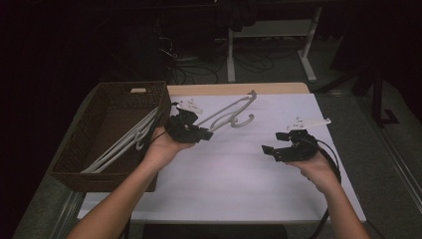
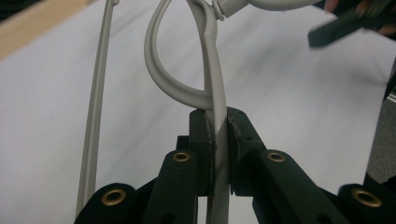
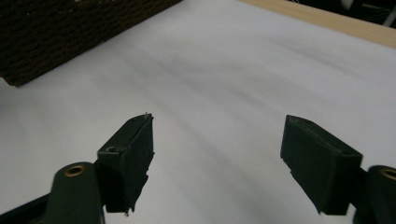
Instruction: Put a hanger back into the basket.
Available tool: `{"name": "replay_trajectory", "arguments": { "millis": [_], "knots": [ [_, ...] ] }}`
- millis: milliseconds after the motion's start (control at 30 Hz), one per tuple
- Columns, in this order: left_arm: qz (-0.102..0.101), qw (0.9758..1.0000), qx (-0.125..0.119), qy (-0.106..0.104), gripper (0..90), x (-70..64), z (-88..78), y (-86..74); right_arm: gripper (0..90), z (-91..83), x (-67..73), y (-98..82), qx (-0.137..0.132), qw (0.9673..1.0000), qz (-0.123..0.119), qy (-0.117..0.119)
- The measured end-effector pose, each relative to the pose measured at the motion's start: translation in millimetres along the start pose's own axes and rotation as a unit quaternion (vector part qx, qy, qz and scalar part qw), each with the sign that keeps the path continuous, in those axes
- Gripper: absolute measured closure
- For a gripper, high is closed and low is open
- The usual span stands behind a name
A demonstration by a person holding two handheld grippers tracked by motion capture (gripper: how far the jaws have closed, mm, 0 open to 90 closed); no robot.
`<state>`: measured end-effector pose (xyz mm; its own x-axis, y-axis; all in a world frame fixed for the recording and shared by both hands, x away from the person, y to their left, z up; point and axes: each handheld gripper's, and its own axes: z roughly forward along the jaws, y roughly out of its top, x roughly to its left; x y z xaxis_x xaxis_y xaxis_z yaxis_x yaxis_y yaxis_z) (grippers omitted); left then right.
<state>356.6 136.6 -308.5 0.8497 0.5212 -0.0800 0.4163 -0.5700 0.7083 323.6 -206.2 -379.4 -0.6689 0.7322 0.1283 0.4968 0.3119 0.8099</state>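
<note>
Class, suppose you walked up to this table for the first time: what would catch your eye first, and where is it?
First, the pale grey hanger held up over the middle of the white table, pinched in the left gripper. Next, the dark wicker basket at the table's left edge, with more hangers lying inside it. Lastly, the right gripper to the right, its jaws open with nothing between them.

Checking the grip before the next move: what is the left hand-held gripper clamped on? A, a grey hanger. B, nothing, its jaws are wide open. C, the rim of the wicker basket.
A: the left hand-held gripper has its jaws pressed on a bar of the grey hanger, lifted off the white table.
</note>
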Motion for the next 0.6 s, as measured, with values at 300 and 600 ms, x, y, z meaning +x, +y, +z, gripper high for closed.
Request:
{"name": "replay_trajectory", "arguments": {
  "millis": [300,600],
  "knots": [
    [-0.001,0.9991,-0.037,0.018,82.1,22.6,-65.1,-8.3,17.3,2.8,4.8,-22.8,-0.001,1.0,0.001,0.003],
    [-0.004,0.9965,-0.062,0.055,82.1,64.4,-123.7,-38.9,14.5,9.7,16.4,-36.3,0.011,0.9999,-0.009,0.001]
  ]
}}
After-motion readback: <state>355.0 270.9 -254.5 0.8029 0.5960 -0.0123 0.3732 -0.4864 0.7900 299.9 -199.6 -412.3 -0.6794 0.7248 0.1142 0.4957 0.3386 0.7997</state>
